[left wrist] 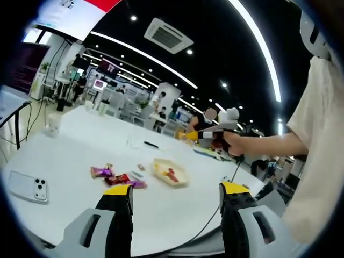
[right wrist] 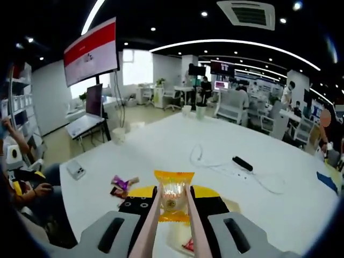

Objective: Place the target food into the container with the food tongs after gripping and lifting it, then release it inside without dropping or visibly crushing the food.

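The right claw (right wrist: pixel 173 207) is clamped on pink food tongs (right wrist: pixel 154 226), whose tips pinch an orange-wrapped snack (right wrist: pixel 173 201) just ahead of it, above the container (right wrist: pixel 177 236). Squeezing harder could crush it; slackening early would drop it outside. The left claw (left wrist: pixel 176 201) stands open, empty.

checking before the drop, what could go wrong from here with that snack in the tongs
The snack is held only by its middle between the thin tongs, so it might slip or get squeezed. The tray is shallow and already holds a red item, so a high release could bounce the snack out onto the table.
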A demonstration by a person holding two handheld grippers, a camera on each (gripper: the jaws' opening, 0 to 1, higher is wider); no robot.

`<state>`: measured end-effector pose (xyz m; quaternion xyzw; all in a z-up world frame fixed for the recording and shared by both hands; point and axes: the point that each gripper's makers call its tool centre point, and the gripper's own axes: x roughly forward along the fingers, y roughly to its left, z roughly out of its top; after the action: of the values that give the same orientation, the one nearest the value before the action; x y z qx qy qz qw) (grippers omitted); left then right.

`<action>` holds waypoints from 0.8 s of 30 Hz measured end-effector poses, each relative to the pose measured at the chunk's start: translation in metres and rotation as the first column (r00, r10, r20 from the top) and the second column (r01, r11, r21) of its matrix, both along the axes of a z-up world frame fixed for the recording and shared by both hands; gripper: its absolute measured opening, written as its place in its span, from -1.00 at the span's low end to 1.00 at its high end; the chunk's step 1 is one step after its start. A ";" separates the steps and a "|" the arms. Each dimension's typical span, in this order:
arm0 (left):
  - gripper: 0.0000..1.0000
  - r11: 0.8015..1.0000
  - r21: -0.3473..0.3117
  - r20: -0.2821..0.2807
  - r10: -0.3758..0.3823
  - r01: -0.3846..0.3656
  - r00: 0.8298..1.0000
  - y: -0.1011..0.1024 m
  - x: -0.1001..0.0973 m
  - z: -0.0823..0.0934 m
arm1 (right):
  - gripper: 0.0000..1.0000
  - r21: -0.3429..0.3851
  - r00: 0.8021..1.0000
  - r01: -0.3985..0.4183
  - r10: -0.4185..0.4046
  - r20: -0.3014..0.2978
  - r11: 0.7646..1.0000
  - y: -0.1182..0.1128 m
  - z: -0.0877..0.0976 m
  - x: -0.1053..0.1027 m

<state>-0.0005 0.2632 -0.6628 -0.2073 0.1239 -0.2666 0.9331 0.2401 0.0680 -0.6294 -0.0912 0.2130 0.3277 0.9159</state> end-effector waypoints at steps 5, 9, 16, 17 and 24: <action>0.30 1.000 0.000 0.014 0.017 -0.017 1.000 0.007 0.000 0.004 | -0.53 -0.001 1.000 -0.006 0.006 0.023 1.000 0.002 0.010 0.002; 0.30 1.000 -0.006 0.023 0.013 -0.013 1.000 0.004 0.002 0.005 | -0.53 -0.008 1.000 0.002 -0.002 0.031 1.000 -0.003 0.014 0.002; 0.30 1.000 -0.005 0.017 -0.025 0.025 1.000 -0.014 0.004 0.005 | -0.53 -0.004 0.999 0.020 -0.019 0.045 1.000 -0.019 0.018 0.006; 0.30 1.000 -0.004 0.016 -0.029 0.029 0.999 -0.016 0.004 0.006 | -0.53 -0.003 0.999 0.022 -0.022 0.045 1.000 -0.022 0.018 0.007; 0.30 0.999 -0.007 0.011 -0.043 0.043 0.999 -0.024 0.005 0.003 | -0.53 -0.004 0.998 0.045 -0.044 0.049 0.999 -0.036 0.018 0.014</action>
<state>0.0045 0.2391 -0.6598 -0.2066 0.1225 -0.2882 0.9270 0.2546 0.0317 -0.6114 -0.0969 0.1933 0.3043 0.9277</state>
